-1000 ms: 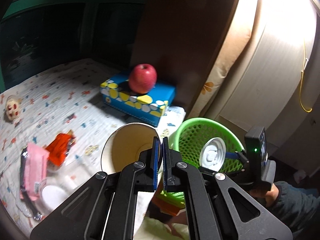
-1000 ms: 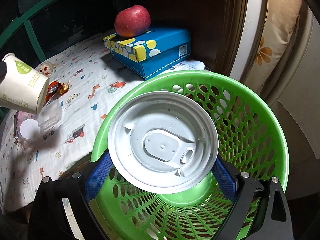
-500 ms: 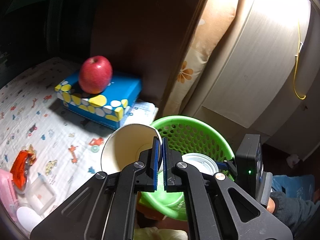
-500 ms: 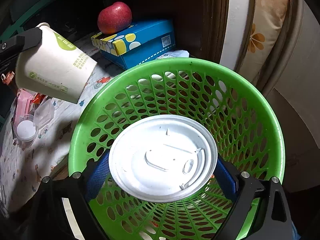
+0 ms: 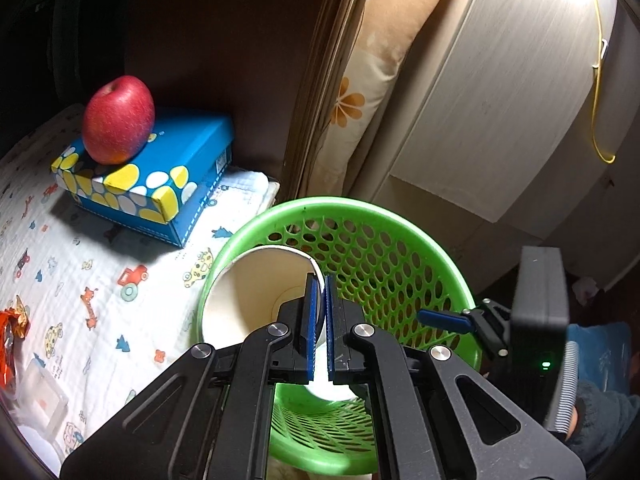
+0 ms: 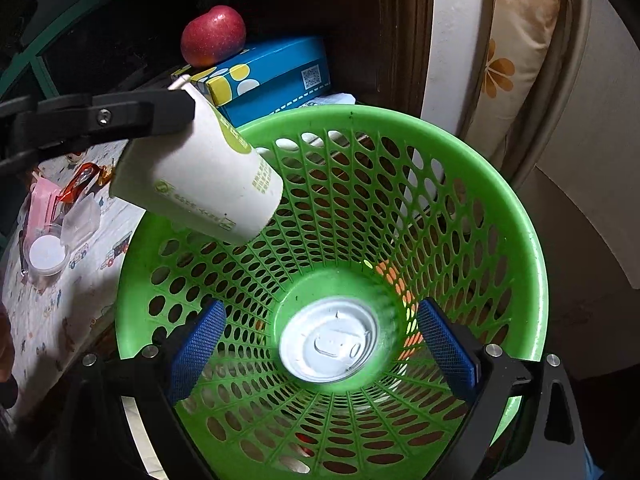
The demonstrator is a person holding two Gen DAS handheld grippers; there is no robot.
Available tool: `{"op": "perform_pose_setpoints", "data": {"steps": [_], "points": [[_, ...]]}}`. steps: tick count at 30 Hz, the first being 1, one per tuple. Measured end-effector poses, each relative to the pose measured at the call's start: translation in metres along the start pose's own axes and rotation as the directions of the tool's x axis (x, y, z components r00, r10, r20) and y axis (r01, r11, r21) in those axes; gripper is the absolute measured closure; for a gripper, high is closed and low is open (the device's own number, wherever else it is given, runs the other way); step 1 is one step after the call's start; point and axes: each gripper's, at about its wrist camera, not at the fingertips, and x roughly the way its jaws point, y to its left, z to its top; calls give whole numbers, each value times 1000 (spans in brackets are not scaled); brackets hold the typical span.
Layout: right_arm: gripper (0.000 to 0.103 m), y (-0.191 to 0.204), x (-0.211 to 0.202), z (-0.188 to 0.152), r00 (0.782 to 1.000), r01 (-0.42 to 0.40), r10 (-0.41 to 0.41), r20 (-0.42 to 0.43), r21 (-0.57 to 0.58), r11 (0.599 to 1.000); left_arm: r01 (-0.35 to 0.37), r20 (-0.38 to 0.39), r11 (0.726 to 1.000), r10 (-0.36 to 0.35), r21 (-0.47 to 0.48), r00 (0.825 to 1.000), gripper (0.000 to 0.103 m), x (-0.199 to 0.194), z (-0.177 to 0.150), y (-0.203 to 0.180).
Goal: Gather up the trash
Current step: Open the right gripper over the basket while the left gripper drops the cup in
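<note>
Both your grippers hang over the green basket point(image 6: 532, 264): your right gripper point(image 6: 326, 346), jaws now spread, has dropped the lid point(image 6: 334, 346) to the bottom at lower centre, while your left gripper point(image 5: 319, 320) keeps pinching the paper cup point(image 6: 200, 176) above the rim, upper left.

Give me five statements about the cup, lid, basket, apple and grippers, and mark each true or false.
1. The left gripper is shut on the rim of the cup. True.
2. The lid is clamped in the right gripper. False: the right gripper is open and the lid lies at the bottom of the basket.
3. The apple sits on the blue box. True.
4. The cup lies inside the basket. False: it is held tilted over the basket's rim, above the inside.
5. The basket is red. False: it is green.
</note>
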Motion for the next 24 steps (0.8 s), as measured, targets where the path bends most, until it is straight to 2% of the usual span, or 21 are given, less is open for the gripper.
{"op": "perform_pose_setpoints", "data": {"steps": [13, 19, 24], "points": [[10, -14, -23, -4, 997, 51, -51, 61, -3, 999, 21, -100, 999, -24, -31, 995, 99, 33, -16, 1], [10, -19, -31, -6, 995, 66, -67, 80, 14, 998, 50, -117, 998, -55, -46, 992, 98, 32, -24, 5], [10, -15, -42, -5, 993, 56, -57, 107, 11, 998, 27, -98, 999, -31, -45, 995, 98, 15, -30, 9]]}}
